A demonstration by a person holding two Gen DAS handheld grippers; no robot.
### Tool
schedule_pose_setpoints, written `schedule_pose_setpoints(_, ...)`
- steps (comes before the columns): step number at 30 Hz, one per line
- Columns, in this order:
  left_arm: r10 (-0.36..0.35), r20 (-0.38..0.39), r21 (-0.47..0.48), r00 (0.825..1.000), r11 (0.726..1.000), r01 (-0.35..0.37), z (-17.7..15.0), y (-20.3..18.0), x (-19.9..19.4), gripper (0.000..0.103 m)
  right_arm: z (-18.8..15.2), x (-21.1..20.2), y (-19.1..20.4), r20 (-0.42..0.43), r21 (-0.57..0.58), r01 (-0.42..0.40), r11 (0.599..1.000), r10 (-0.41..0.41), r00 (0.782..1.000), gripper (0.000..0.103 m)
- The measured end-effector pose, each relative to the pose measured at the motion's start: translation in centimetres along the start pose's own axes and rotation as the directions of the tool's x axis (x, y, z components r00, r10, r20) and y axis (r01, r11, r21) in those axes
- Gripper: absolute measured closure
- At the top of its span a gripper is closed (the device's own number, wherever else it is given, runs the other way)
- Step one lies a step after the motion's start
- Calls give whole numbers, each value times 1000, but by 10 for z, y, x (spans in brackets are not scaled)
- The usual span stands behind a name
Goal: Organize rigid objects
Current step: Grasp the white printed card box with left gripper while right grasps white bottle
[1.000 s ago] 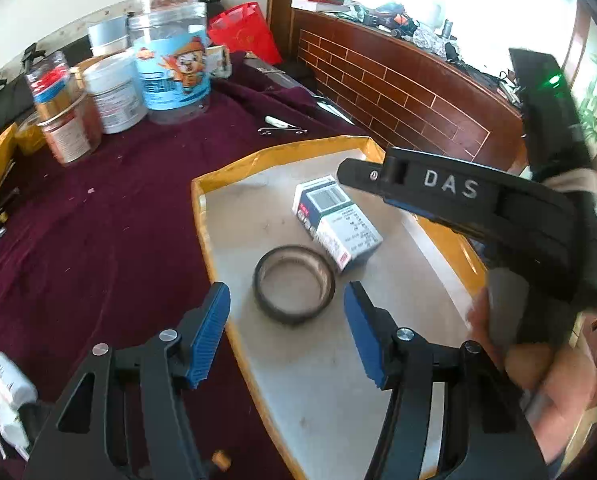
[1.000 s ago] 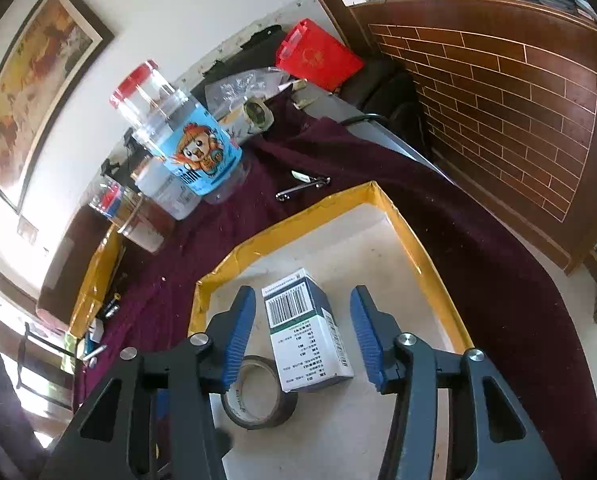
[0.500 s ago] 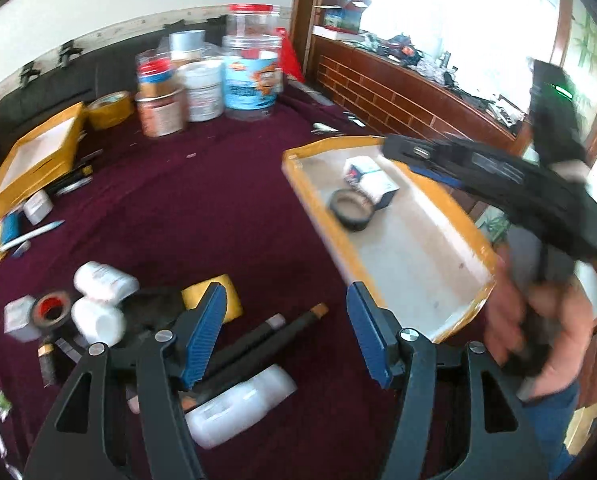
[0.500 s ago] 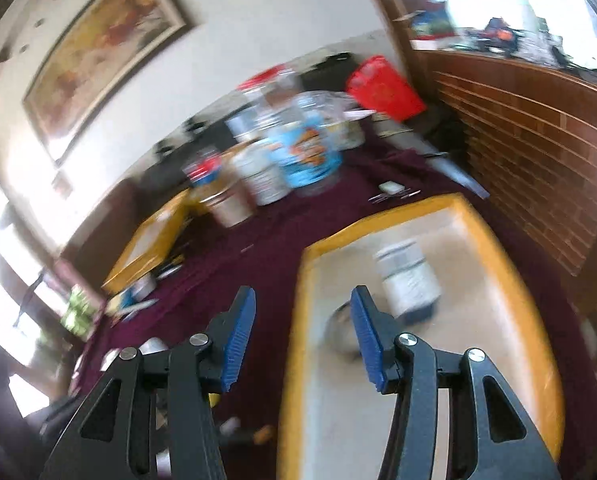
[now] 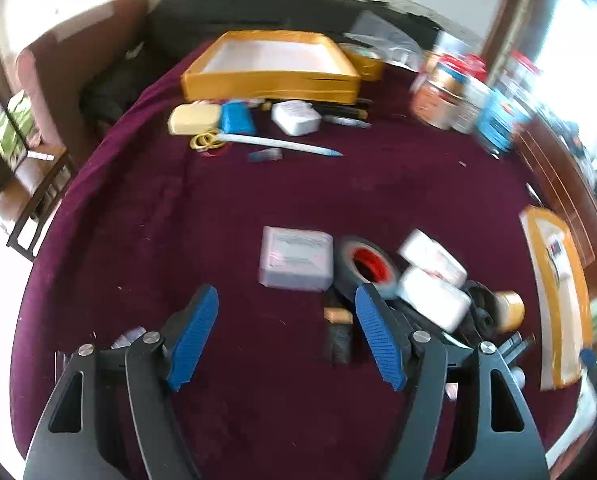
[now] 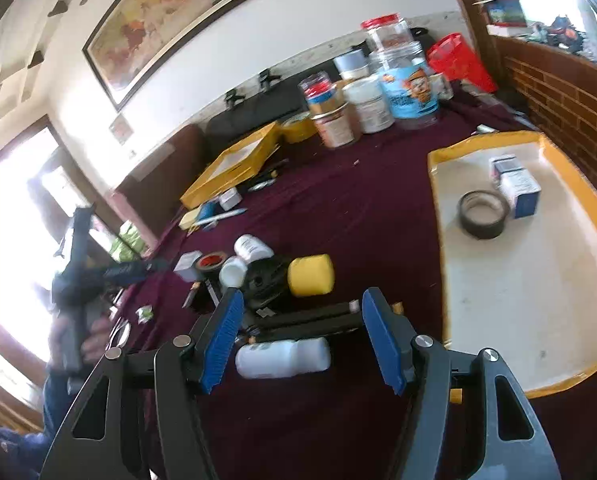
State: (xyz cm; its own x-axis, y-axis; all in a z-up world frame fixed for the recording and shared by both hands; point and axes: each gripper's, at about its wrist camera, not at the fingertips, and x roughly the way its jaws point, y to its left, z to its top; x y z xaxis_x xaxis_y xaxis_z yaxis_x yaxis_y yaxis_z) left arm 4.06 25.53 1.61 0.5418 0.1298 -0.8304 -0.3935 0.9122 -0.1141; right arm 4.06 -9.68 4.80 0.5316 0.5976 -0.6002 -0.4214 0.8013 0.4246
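Only the left wrist view shows the white box [image 5: 296, 258] beside the red-cored tape roll [image 5: 365, 266], ahead of the left gripper [image 5: 286, 334], its jaws opening on nothing. Only the right wrist view shows the tray [image 6: 438, 184] holding a dark tape ring [image 6: 483, 220]; the right gripper [image 6: 300, 338], jaws opening and empty, hovers over a white bottle [image 6: 284, 358] on the bench [image 6: 338, 208].

Two yellow-rimmed trays: one far [image 6: 234, 164], one right [image 6: 526, 264]. Three tape rolls: one dark, in the right tray [image 6: 483, 214]; one red-cored, in the near pile [image 6: 211, 263]; one yellow, far, beside the jars [image 6: 298, 127]. Three white bottles in the pile [image 6: 252, 249] [image 6: 232, 272] [image 6: 282, 358]. One yellow sponge [image 6: 311, 275]. One small box in the right tray [image 6: 516, 186].
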Motion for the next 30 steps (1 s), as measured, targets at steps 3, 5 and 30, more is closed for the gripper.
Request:
schedule_pose_setpoints(3,13,-53,-9,999,1000,-13,10,3,26,31,-7,8,9,-28,-14,-19,1000,19,999,46)
schedule_pose_setpoints(5,26,-85,-4,996,1000,-27,12,0,38,31,-13,13,14,-47,-24,-21,999,20,999,46)
schedule_pose_setpoints(30,-26,18,8,1000,1000,26,14,6,37,58,-42,75,25,-200,-48,68,997,-77,977,45)
